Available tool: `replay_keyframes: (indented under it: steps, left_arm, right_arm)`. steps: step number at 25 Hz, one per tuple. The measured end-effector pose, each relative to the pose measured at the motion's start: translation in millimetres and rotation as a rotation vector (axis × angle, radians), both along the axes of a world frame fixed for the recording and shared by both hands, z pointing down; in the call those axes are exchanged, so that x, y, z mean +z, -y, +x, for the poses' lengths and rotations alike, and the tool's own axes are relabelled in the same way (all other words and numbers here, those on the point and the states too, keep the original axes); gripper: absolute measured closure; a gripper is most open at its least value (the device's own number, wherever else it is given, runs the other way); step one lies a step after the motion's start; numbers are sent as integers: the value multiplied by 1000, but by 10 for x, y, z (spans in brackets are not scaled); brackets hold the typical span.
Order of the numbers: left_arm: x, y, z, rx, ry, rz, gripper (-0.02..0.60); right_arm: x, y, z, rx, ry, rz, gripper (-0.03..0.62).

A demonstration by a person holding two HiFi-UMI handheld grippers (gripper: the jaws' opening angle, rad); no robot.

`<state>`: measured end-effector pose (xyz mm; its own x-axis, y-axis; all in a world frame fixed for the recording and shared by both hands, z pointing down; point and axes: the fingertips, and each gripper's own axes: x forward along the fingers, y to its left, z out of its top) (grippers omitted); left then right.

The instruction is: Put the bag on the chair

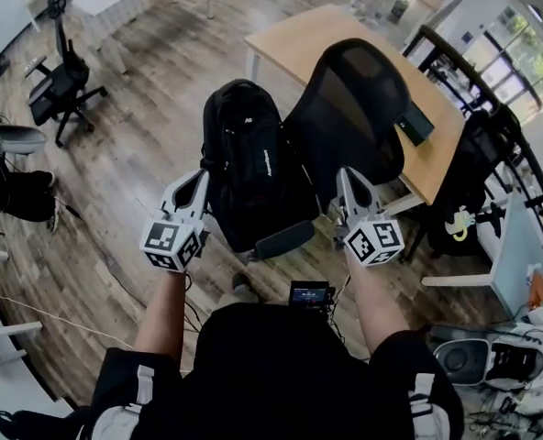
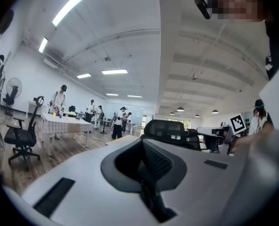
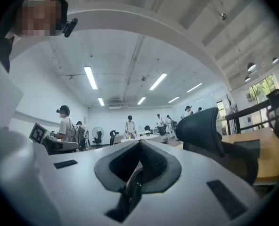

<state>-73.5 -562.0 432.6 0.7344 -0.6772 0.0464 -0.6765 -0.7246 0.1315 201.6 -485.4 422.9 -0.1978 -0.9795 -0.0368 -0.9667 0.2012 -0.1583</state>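
Left claw [image 1: 198, 180] and right claw [image 1: 345, 178] each pinch bag [image 1: 249, 154] straps [image 3: 131, 189].
Soft, probably heavy (would sag): hold by straps.

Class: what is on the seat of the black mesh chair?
A black backpack stands upright there, beside the mesh backrest. The backpack covers the seat; only an armrest shows in front.

Showing no readable words or numbers anywhere. Running down the black backpack [image 1: 249, 154], white lettering [image 1: 265, 163] too small to make out. Sitting near its top, an unreadable white logo [image 1: 249, 115]. Displaying black-and-white square markers: the left cube [image 1: 172, 243] and right cube [image 1: 374, 242].
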Motion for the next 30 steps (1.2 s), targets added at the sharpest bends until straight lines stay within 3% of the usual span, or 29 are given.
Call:
replay_keyframes:
  steps: [5,12,21,24,30]
  left_arm:
    - [-260,-583,-32,-66,13,58,578]
    - [-380,-1538,152,-132,46,100,578]
    - [-123,-2826,386,-185,60,46,578]
    - [-107,-3158,510,-175,49,26,578]
    - [37,-3723,548,-146,96,2,578]
  right_arm:
    - [-179,-748,24,-5,-83,55,582]
    - [-224,-1808,170,-22,-79,84,582]
    - [44,-2909,328,-24,-62,60,582]
    - [124,-3184,440,-19,-38,47,582]
    - [418,-3609,421,-22,43,10,582]
